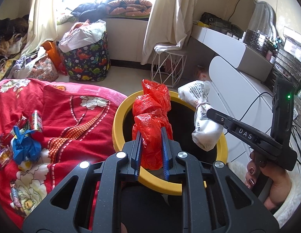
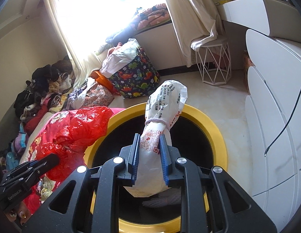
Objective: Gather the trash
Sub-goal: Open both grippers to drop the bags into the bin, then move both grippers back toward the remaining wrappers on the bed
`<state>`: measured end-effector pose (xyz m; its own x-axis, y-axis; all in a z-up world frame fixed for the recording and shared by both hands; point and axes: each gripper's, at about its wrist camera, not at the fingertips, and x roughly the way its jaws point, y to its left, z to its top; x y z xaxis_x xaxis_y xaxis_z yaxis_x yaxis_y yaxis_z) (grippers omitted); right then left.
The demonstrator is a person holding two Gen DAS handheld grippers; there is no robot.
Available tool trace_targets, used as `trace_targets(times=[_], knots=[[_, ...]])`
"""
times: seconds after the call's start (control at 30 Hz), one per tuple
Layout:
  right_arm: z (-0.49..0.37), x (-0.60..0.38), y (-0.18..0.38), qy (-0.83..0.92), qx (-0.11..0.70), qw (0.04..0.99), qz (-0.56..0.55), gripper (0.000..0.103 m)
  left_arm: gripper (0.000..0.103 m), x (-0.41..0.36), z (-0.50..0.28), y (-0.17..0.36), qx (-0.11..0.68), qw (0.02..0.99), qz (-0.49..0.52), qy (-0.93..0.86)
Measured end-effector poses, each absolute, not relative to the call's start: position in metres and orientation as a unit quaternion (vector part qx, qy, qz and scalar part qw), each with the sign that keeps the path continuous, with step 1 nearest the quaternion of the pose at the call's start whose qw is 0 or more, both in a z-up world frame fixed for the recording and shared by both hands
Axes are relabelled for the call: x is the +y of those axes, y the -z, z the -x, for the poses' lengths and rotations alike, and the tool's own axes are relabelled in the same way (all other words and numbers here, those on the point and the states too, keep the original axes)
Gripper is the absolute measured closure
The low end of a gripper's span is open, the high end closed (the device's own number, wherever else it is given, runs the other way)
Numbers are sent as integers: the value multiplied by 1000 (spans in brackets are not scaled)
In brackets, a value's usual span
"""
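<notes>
A crumpled red plastic bag (image 1: 152, 106) stands upright between the blue pads of my left gripper (image 1: 150, 134), which is shut on it above the near rim of a yellow-rimmed black bin (image 1: 119, 120). To its right, my right gripper (image 1: 210, 114) holds a white printed bag (image 1: 202, 104) tied with a band. In the right wrist view, my right gripper (image 2: 149, 137) is shut on the white bag (image 2: 164, 101), which hangs over the bin (image 2: 218, 132) opening. The red bag (image 2: 78, 128) and left gripper (image 2: 53, 158) show at lower left.
Left of the bin, a red floral blanket (image 1: 63, 116) carries a crumpled blue bag (image 1: 24, 147), candy wrappers and a small can (image 1: 36, 120). A dinosaur-print hamper (image 1: 86, 62), a white wire stool (image 1: 167, 66) and a white dresser (image 1: 237, 89) stand beyond.
</notes>
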<state>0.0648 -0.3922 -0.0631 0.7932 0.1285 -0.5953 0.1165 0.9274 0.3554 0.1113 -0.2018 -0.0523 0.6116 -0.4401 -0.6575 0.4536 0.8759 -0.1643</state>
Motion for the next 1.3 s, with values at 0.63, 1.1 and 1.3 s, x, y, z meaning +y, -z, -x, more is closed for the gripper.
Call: trace_targets(times=[0.63, 1.1, 1.3], knots=[[-63, -392, 62, 22, 302, 936, -180, 32, 14, -190, -111, 46, 336, 915, 15, 221], [-56, -358, 44, -15, 277, 949, -147, 24, 11, -151, -112, 30, 305, 936, 30, 174], [-56, -342, 35, -36, 264, 955, -131, 20, 11, -128, -114, 22, 292, 943, 40, 154]])
